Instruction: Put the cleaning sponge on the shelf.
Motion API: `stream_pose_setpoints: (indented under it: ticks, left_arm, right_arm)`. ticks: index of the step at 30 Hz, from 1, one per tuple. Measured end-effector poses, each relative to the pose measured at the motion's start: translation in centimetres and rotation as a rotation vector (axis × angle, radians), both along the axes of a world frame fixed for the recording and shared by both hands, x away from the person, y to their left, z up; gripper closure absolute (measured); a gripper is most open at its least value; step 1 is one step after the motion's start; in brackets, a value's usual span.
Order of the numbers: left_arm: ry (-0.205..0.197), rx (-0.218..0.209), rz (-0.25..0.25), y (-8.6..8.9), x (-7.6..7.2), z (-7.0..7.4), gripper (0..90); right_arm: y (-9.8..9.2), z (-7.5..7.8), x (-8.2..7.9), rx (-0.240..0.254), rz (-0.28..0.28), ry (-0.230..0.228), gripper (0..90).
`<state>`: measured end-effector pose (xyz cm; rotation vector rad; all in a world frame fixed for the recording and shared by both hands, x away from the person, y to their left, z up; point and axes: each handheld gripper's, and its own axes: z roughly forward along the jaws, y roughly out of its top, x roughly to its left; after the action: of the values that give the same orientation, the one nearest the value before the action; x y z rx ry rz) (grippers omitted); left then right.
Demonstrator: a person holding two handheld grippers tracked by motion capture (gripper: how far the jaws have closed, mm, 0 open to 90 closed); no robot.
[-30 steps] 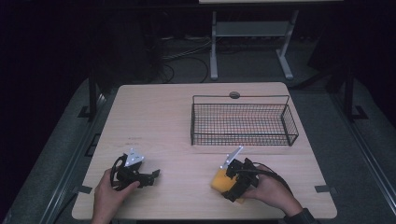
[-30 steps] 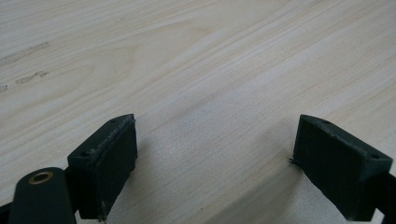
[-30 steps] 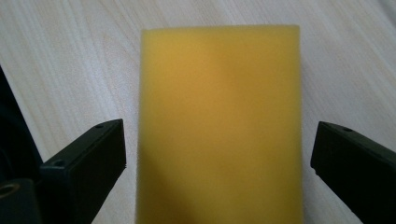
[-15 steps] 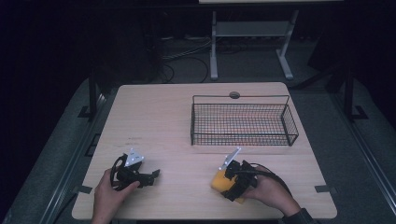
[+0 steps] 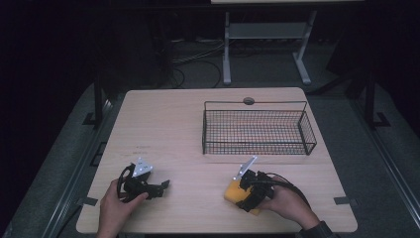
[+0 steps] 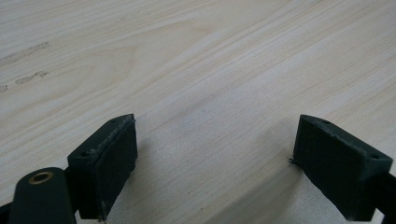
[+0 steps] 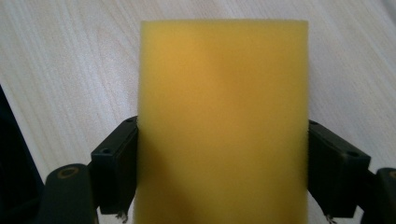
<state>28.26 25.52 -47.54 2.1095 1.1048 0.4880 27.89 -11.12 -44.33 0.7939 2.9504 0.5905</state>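
A yellow sponge [image 5: 232, 192] lies flat on the wooden table [image 5: 173, 129] near its front edge, right of centre. My right gripper [image 5: 241, 197] reaches over it. In the right gripper view the sponge [image 7: 224, 102] stands between the two black jaws, whose pads [image 7: 116, 168] touch its two long sides; the jaws have just been closing on it. My left gripper [image 5: 162, 187] rests at the front left of the table, held in a hand. In the left gripper view, the left gripper [image 6: 215, 158] stands open over bare wood.
A black wire basket [image 5: 257, 103] stands at the back right of the table, beyond the right gripper, and looks empty. A round cable hole [image 5: 248, 101] sits at the far edge. Cables and a white stand's legs lie on the dark floor behind.
Neither hand has moved in the high view, and the sponge lies where it was. The small closing of the right jaws cannot be made out from above.
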Motion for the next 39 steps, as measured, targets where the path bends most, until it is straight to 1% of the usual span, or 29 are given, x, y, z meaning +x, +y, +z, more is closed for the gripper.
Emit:
stream_pose_setpoints:
  ticks: [6,17,29,39]
  left_arm:
    - [0.0,0.0,-0.001,0.0,0.0,0.0,12.8]
    - [0.001,0.001,0.0,0.0,0.0,0.0,12.8]
    - [0.002,0.002,-0.001,0.0,0.0,0.0,12.8]
    - [0.003,0.003,-0.001,0.0,0.0,0.0,12.8]
  right_arm:
    - [-0.3,0.4,0.0,0.005,0.004,-0.003,22.1]
    - [-1.1,1.3,0.2,0.012,-0.005,-0.005,22.1]
    - [-2.2,2.3,0.5,0.024,-0.032,-0.015,22.2]
    - [-3.1,2.9,0.8,0.025,-0.054,-0.021,22.3]
